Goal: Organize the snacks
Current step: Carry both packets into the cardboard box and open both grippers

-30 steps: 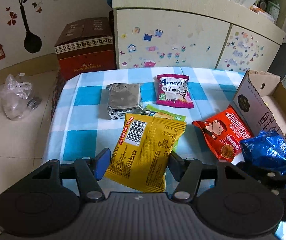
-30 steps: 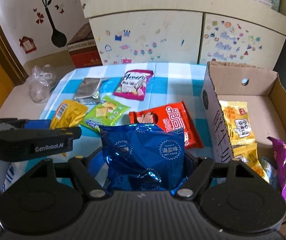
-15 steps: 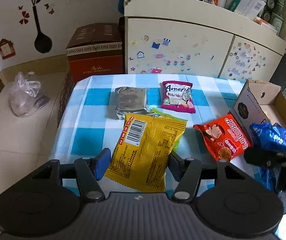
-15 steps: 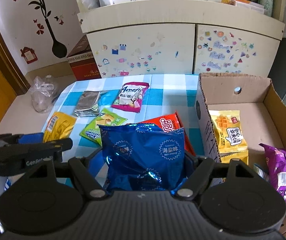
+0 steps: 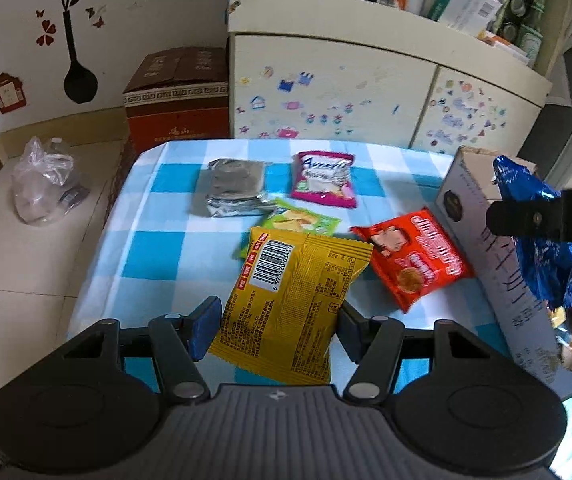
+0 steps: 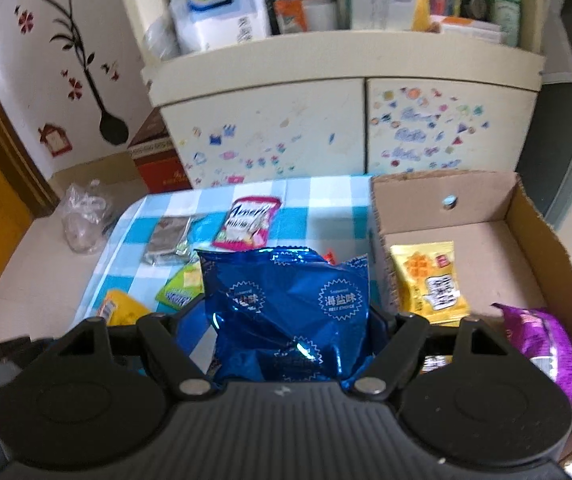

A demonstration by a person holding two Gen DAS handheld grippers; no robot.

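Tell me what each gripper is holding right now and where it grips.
The left gripper holds the yellow snack packet across its lower sides. The right gripper holds the blue snack bag across its lower half.

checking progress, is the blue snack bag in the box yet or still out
Still out. The blue snack bag is clamped in the right tool, held above the table beside the cardboard box, not inside it.
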